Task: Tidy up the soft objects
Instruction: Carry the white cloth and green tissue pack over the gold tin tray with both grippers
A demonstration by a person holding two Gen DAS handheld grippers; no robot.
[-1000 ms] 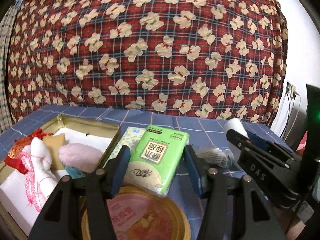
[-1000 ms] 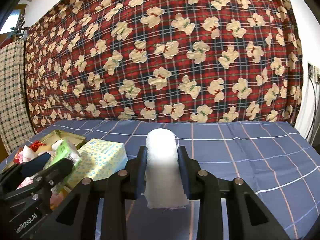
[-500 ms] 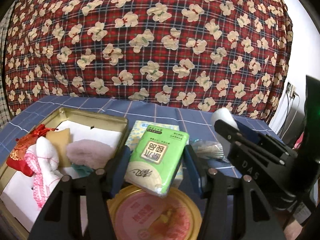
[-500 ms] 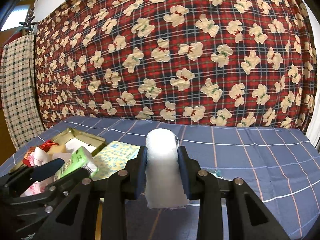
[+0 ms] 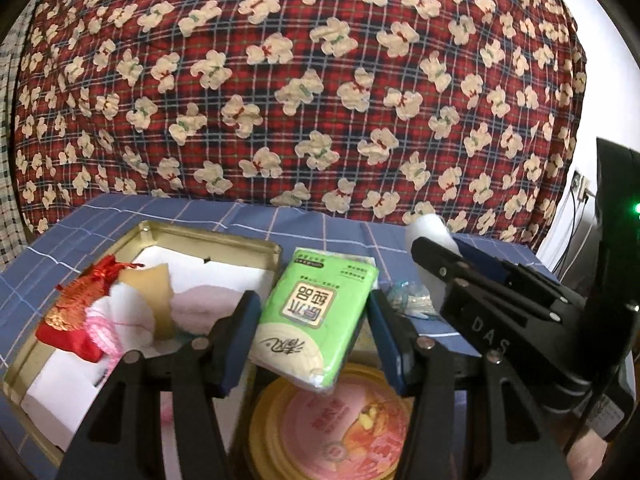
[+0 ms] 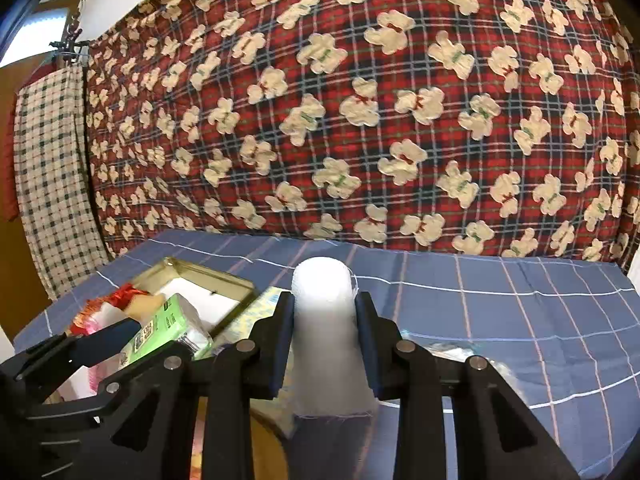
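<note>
My left gripper [image 5: 312, 312] is shut on a green tissue pack [image 5: 316, 316] and holds it in the air just right of the gold tin [image 5: 208, 236]. The tin holds a red pouch [image 5: 76, 312], a pink-and-white sock [image 5: 116, 320], a tan sponge [image 5: 156, 292] and a pink fluffy item [image 5: 208, 300] on white lining. My right gripper [image 6: 324, 332] is shut on a white gauze roll [image 6: 324, 320], held upright above the blue checked cloth. The right gripper also shows in the left wrist view [image 5: 460, 272], and the tissue pack in the right wrist view [image 6: 168, 328].
A round gold lid with a pink label [image 5: 332, 428] lies below the left gripper. A yellow-green patterned tissue box [image 6: 256, 312] and a clear plastic packet [image 5: 412, 300] lie on the blue cloth [image 6: 520, 320]. A red bear-print blanket [image 5: 320, 80] hangs behind.
Both grippers have risen and tilted a little while keeping their loads. The tin and its contents now sit lower and show more fully in the left wrist view.
</note>
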